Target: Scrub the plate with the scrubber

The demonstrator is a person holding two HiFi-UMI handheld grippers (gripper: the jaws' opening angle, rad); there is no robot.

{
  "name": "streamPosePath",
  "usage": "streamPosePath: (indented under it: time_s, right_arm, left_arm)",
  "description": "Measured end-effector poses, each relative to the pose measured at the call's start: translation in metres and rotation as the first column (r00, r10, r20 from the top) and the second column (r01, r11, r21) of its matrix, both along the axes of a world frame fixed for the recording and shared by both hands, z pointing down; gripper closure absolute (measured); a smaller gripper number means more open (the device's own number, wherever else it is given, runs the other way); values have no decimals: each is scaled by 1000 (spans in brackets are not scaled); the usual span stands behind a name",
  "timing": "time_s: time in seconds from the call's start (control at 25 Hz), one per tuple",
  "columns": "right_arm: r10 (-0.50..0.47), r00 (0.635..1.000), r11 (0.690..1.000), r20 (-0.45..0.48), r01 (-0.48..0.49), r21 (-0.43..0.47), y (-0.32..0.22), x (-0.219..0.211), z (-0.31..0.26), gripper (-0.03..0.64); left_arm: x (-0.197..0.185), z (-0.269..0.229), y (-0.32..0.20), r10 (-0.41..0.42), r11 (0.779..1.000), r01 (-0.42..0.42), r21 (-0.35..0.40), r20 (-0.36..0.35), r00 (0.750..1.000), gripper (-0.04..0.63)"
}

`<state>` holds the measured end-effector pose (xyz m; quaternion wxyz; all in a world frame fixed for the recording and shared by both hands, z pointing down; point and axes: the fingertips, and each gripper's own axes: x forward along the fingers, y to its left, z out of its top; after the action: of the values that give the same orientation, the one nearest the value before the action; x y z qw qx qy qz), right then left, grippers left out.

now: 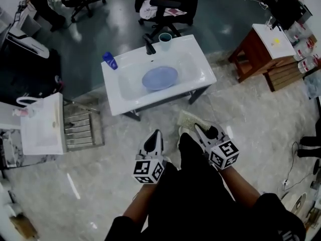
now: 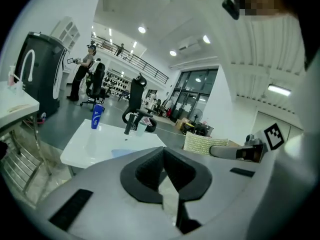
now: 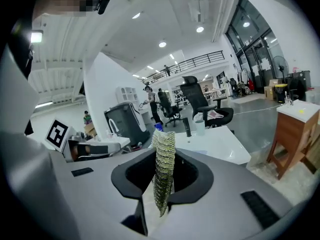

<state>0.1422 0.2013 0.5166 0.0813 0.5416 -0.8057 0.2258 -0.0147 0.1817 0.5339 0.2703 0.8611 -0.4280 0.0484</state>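
A blue plate [image 1: 159, 78] lies in the basin of a white sink unit [image 1: 201, 60] standing on the floor ahead of me. My right gripper [image 1: 199, 130] is shut on a yellow-green scrubber [image 1: 191, 119], which stands on edge between the jaws in the right gripper view [image 3: 164, 166]. My left gripper [image 1: 155, 135] is shut with nothing in it; in the left gripper view its jaws [image 2: 164, 170] meet. Both grippers are held close to my body, well short of the sink. From the left gripper view the scrubber [image 2: 202, 143] shows off to the right.
On the sink unit stand a blue bottle [image 1: 110, 61], a black faucet [image 1: 149, 45] and a pale cup [image 1: 165, 40]. A second white sink [image 1: 42, 125] with a metal rack is at left. A wooden side table [image 1: 262, 50] is at right, an office chair [image 1: 169, 6] behind.
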Motion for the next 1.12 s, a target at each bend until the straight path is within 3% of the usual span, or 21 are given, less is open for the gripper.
streamPosePath:
  time_s: [0.2,0.56,0.84,1.12]
  right_arm:
    - [38,999,999,-17,-38,10,49,-32,-11,551]
    - [67,995,997,-72,-64,41,86,-34,-25,552]
    - [76,994,994,-84,-68,90,89,-22,-41,552]
    - [93,992,990,-84,-83,118,85,-12,-50,552]
  left_arm:
    - [-40,-16,35,9,997,-12,74,36,999,592]
    - [-84,-37,66,-64,989,63,133,0,998,592]
    - [-89,-40,73,-96,986,93,138,18,995,592]
    - [-75,-33,74,-69,989,65,131,27,997,592]
